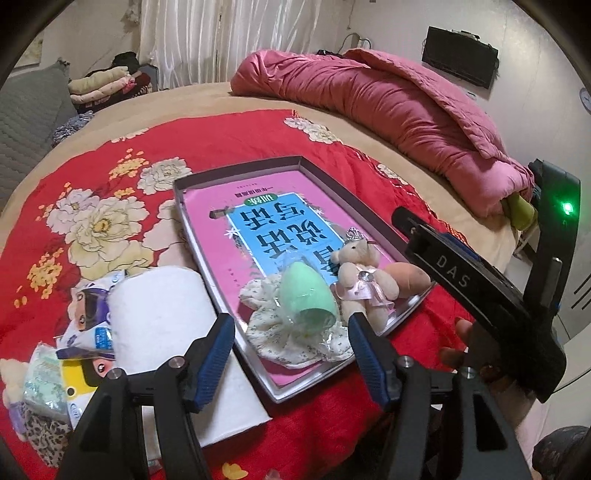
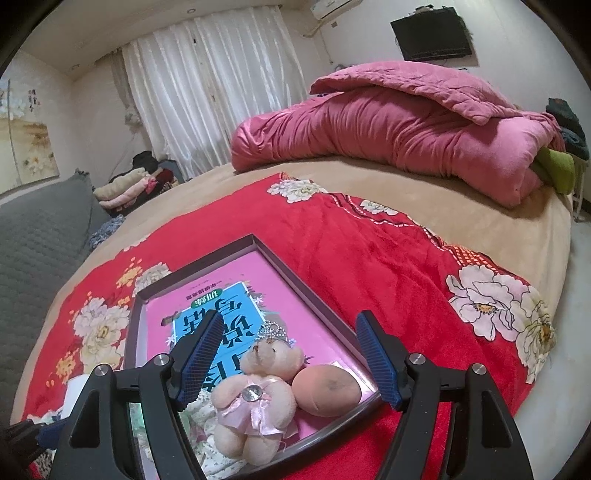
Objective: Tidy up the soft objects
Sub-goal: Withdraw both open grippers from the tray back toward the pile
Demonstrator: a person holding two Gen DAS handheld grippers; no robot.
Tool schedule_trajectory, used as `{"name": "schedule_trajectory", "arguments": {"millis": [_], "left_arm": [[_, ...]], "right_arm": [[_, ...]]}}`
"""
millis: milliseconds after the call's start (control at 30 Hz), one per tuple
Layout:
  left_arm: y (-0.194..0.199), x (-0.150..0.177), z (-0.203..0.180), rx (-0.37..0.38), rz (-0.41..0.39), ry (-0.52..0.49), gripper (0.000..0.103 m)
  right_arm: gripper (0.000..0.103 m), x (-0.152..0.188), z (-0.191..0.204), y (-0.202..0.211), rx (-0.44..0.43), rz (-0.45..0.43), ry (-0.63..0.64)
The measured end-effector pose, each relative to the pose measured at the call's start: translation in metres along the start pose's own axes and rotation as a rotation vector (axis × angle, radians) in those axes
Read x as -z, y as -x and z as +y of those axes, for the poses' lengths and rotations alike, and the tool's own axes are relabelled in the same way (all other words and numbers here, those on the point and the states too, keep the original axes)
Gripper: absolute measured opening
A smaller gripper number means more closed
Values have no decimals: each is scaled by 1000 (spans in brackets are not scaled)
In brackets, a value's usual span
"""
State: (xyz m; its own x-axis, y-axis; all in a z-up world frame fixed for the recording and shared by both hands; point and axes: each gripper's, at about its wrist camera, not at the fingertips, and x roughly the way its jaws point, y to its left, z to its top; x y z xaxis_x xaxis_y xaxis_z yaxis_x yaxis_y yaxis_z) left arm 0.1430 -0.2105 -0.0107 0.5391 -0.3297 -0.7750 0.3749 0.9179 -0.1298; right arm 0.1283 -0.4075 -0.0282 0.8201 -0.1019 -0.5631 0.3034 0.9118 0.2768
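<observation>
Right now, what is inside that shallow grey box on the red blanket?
The grey box holds a teddy bear, a peach-coloured ball, a wrapped green sponge on floral cloth, over a pink book that hides the floor.

- A rolled pink quilt (image 2: 399,125) lies across the upper right of the right wrist view, on a tan bedsheet (image 2: 461,218).
- White curtains (image 2: 207,88) hang at the top centre; a dark wall screen (image 2: 430,35) sits in the upper right corner.
- Folded clothes (image 2: 125,190) are stacked at mid left, just beside a grey quilted cushion (image 2: 40,236) (it fills the left edge).
- A red floral blanket (image 1: 229,144) spreads over the middle of the left wrist view.
- A flower painting (image 2: 26,147) hangs at the far left.
</observation>
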Motion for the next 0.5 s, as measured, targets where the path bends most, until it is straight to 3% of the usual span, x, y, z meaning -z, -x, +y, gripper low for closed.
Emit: {"name": "schedule_trajectory", "arguments": {"millis": [500], "left_arm": [[26,9,11,-21,-21,24,63]], "right_arm": [[76,3,13,18,42,-14,102]]}}
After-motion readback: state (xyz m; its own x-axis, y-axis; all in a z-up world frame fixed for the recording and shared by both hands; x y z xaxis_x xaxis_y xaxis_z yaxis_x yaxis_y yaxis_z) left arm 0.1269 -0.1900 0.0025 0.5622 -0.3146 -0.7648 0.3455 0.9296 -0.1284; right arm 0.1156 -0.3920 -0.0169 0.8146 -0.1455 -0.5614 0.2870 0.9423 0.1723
